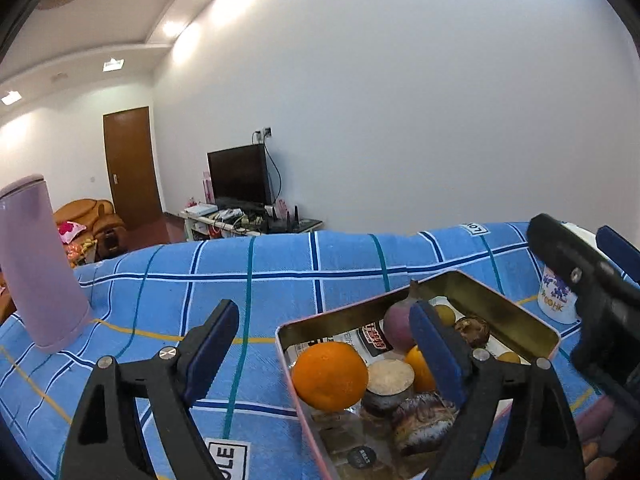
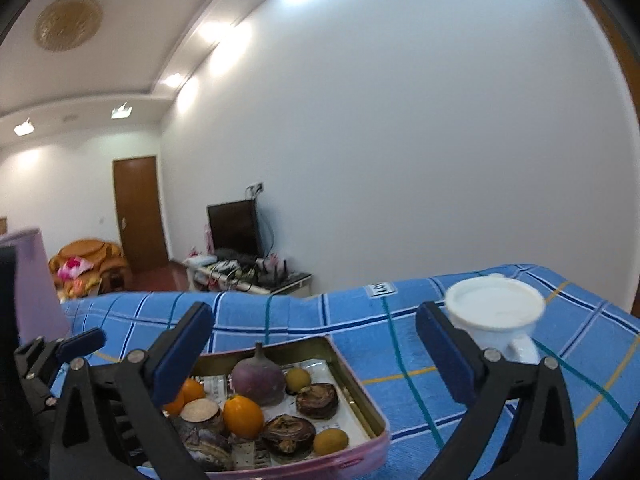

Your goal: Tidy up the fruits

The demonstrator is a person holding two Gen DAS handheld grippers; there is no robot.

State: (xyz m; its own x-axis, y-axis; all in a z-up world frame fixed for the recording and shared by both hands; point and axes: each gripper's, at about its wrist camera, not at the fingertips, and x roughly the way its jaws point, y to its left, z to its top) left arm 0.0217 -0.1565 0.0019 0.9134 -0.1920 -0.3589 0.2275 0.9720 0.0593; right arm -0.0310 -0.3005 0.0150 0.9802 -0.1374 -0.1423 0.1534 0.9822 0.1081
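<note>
A pink metal tin point(image 1: 548, 334) point(image 2: 372, 400) sits on the blue checked cloth. It holds a large orange point(image 1: 330, 376), a smaller orange fruit point(image 2: 243, 417), a purple fig-like fruit point(image 2: 258, 377), small yellow fruits point(image 2: 330, 441), brown wrinkled fruits point(image 2: 317, 400) and a cut stub point(image 1: 390, 378). My left gripper point(image 1: 324, 344) is open and empty, its right finger over the tin. My right gripper point(image 2: 312, 356) is open and empty above the tin. The right gripper also shows at the right edge of the left wrist view point(image 1: 580, 276).
A tall lilac tumbler point(image 1: 38, 264) stands at the left on the cloth. A white mug point(image 2: 496, 320) stands right of the tin, close behind my right gripper's right finger. A purple sweet potato-like piece point(image 1: 598, 420) lies right of the tin.
</note>
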